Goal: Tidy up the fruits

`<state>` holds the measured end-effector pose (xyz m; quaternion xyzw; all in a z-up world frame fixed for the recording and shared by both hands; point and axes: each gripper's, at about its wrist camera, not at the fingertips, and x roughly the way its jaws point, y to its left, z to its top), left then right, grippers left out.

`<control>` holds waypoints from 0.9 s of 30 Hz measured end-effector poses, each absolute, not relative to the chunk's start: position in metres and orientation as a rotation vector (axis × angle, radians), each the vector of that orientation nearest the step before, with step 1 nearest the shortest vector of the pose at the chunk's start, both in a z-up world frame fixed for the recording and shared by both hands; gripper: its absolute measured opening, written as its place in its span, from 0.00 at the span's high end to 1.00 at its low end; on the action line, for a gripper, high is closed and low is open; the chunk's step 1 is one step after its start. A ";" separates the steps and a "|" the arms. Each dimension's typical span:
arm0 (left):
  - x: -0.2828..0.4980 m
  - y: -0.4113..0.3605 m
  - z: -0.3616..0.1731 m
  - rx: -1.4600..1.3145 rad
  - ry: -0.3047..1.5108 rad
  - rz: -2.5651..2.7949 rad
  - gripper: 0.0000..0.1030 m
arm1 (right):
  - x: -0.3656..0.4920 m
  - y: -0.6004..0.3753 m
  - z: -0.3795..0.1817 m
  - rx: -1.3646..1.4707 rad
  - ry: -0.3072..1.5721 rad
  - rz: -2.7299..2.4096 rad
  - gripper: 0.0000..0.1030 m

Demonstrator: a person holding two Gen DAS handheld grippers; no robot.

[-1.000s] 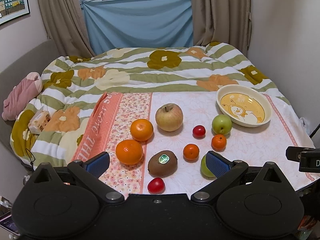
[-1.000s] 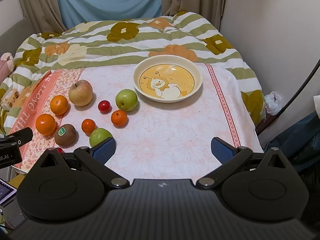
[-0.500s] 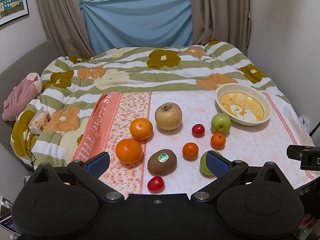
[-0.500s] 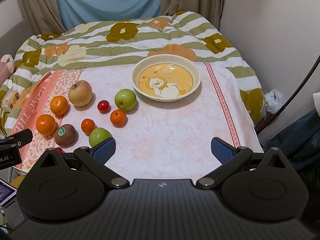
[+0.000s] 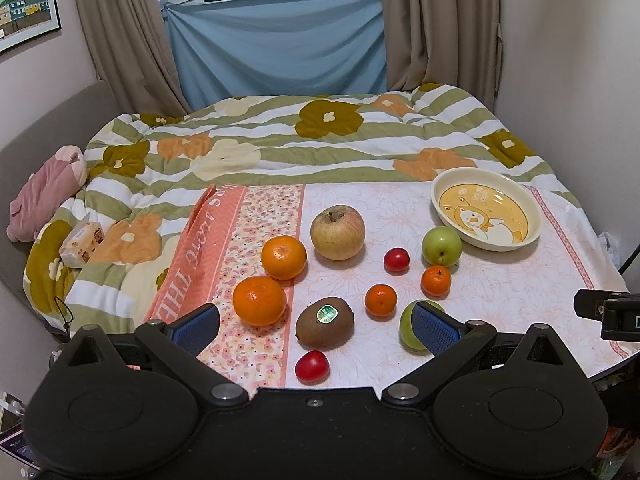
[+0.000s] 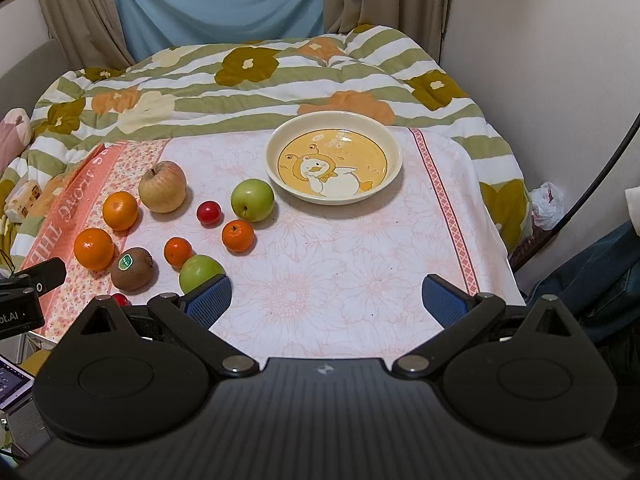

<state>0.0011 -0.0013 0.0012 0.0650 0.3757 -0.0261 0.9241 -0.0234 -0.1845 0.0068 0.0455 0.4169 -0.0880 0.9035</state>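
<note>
My left gripper (image 5: 316,324), jaws apart and empty, has the kiwi (image 5: 325,329) dead ahead at 12 o'clock on the bench, while the bowl (image 6: 394,148) lies at 12 o'clock from my equally open right gripper (image 6: 326,300), the nearer one.

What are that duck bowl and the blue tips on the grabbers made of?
The bowl looks like glazed ceramic or melamine; I cannot tell which: glossy cream rim, bright glare spots on the printed duck. The blue finger pads of the right gripper look like matte rubber: fine gridded texture, no shine.
</note>
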 end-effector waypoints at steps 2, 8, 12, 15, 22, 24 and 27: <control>0.000 -0.001 0.002 0.133 0.770 -0.051 0.00 | -0.023 -0.185 0.007 0.094 0.862 -0.182 0.00; -0.003 -0.001 0.003 0.135 0.765 -0.048 0.00 | -0.024 -0.185 0.007 0.094 0.862 -0.181 0.00; -0.005 -0.001 0.004 0.135 0.765 -0.047 0.00 | -0.024 -0.184 0.007 0.094 0.861 -0.180 0.00; -0.005 -0.001 0.004 0.135 0.764 -0.046 0.00 | -0.024 -0.185 0.007 0.095 0.861 -0.180 0.00; -0.005 0.000 0.005 0.136 0.764 -0.046 0.00 | -0.024 -0.185 0.007 0.095 0.860 -0.180 0.00; -0.005 0.000 0.004 0.135 0.765 -0.046 0.00 | -0.024 -0.185 0.007 0.095 0.861 -0.180 0.00; -0.005 0.000 0.004 0.136 0.764 -0.046 0.00 | -0.025 -0.185 0.007 0.096 0.860 -0.180 0.00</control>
